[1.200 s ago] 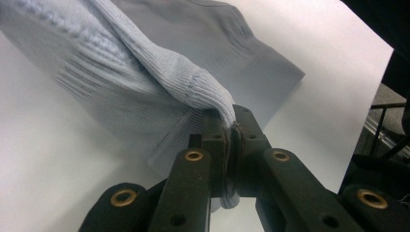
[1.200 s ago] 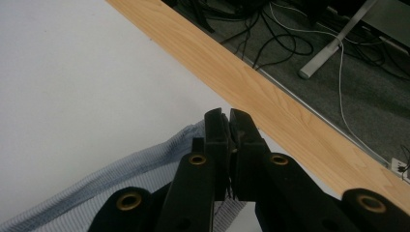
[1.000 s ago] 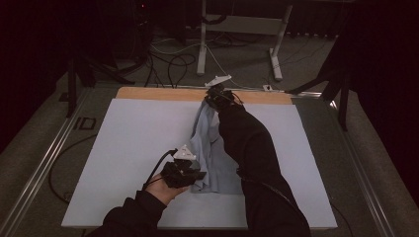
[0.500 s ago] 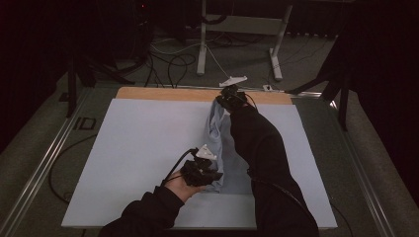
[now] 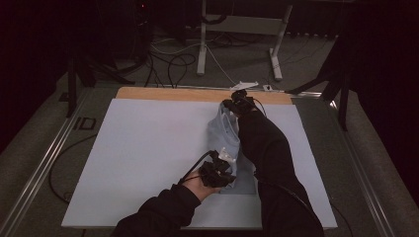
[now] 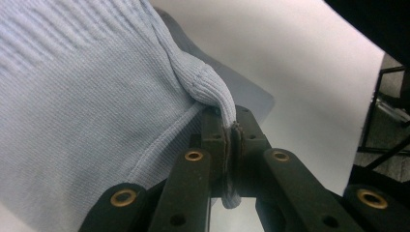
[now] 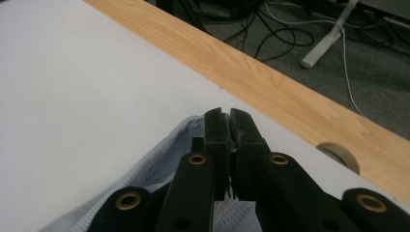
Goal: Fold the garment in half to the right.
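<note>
Light-blue knit garment (image 5: 223, 136) lies as a narrow strip right of centre on the table (image 5: 148, 148), left gripper (image 6: 231, 133) and right gripper (image 7: 228, 126) each clamping an end; fold apparently mid-way, laying down and smoothing left.

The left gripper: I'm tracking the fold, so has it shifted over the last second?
Yes. The left gripper, shut on the blue garment, moved rightward, away from the white board's left edge.
</note>
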`<state>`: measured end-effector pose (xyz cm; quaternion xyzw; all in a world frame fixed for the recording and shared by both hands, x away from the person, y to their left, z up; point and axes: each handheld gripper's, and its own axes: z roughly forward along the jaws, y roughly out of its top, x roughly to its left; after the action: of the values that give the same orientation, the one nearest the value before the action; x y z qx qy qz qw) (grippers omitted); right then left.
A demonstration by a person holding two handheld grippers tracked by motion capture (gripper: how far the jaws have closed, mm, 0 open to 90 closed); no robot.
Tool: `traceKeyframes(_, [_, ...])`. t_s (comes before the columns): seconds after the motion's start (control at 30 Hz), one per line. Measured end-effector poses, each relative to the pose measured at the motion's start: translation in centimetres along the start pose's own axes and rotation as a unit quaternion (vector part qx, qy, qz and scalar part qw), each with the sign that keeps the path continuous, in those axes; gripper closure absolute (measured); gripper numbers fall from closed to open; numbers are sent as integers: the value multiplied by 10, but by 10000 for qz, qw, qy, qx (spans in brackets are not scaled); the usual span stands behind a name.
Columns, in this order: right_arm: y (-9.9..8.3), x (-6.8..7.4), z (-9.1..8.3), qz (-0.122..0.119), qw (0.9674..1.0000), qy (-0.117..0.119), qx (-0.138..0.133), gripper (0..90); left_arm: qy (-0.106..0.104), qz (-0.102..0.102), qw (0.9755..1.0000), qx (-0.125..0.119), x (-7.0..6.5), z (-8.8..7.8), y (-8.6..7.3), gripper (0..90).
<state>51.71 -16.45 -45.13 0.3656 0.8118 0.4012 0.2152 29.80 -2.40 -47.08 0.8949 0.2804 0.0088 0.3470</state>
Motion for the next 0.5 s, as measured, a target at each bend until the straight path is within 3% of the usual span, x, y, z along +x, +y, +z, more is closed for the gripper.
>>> traceKeyframes(0.27, [-21,-11,9,237,9996,94,77,871,8,-36,9999,104,-2,18,5,867])
traceKeyframes(0.33, [-26,-14,12,316,9992,217,71,856,14,-43,9999,142,-1,22,6,867])
traceKeyframes(0.47, [-31,-16,13,349,9991,148,211,702,7,-117,9998,188,1,31,6,867])
traceKeyframes(0.5, [-31,-16,13,349,9991,148,211,702,14,-127,9997,198,1,34,7,867])
